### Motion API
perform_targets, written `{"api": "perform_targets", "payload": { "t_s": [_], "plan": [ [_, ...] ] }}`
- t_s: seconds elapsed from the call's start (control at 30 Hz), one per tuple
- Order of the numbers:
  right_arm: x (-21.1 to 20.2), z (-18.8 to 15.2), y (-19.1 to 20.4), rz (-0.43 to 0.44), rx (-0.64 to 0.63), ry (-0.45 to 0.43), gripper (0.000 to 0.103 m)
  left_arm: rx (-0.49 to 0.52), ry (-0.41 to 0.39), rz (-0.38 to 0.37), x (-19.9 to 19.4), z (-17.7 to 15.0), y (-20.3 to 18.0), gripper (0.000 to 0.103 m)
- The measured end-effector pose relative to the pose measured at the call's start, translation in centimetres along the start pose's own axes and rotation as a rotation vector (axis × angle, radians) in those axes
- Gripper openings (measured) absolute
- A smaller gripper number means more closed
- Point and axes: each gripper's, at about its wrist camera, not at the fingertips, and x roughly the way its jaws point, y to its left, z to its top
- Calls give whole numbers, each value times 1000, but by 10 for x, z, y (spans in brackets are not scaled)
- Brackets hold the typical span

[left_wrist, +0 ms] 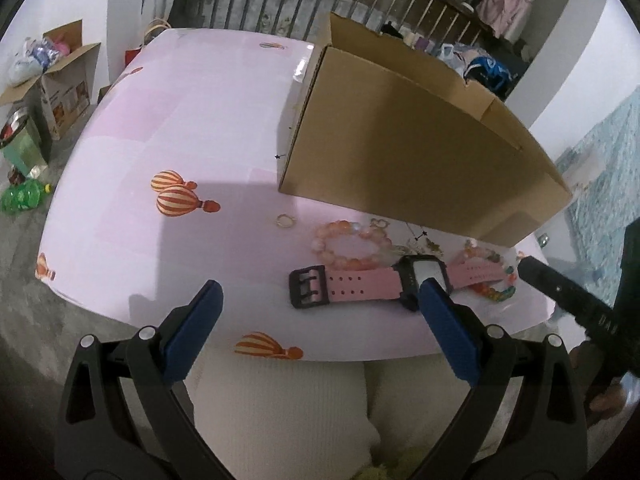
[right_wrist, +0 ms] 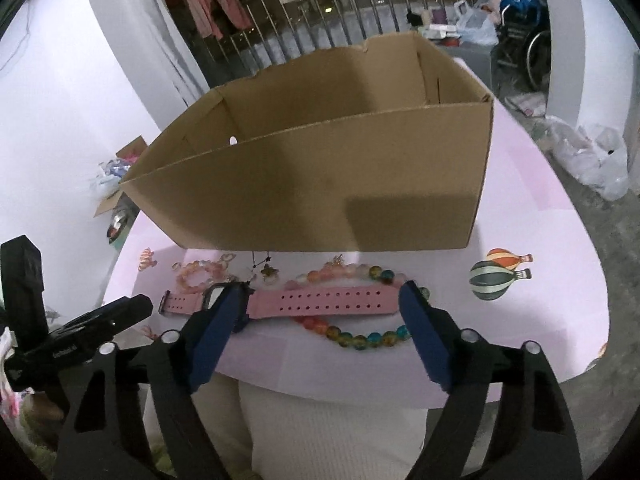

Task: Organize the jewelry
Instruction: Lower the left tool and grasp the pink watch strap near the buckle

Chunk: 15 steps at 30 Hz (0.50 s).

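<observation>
Nearest me, both tools hang over the table's near edge with nothing between their blue pads: my left tool (left_wrist: pixel 320 292) is spread wide and released, and my right tool (right_wrist: pixel 324 296) is likewise released, its jaws astride the strap but not pressing it. The pink watch (right_wrist: pixel 316 302) lies flat along the near edge, buckle end toward the left, dark case (left_wrist: pixel 426 276) near the middle. I judge it the easiest piece here: light, with a soft bendy strap that will droop if taken at one end, so I would pinch across the strap just beside the case, where it is stiffest. Under the strap's right end lies the multicoloured bead bracelet (right_wrist: pixel 368 336); its smooth round beads look slippery and liable to roll, so a pinch across the cord suits it. Just beyond sit the pink bead bracelet (left_wrist: pixel 350 242), a small ring (left_wrist: pixel 285 221) and thin star charms (right_wrist: pixel 267 271), fiddly and light. Farthest, the open cardboard box (right_wrist: pixel 320 184) stands toward the table's far right.
</observation>
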Motion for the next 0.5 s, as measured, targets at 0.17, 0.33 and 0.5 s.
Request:
{"api": "perform_targets", "payload": {
  "t_s": [0.17,0.33,0.5],
  "plan": [
    [13,2,-11,12,44,52,73,83,40,16,16,4,-11,64],
    [27,2,-18,11,80,94,68,62,53,46,28,7,-10,38],
    [34,4,-16,-2,75,99,68,80,52,71,34,9,-11,30]
  ]
}}
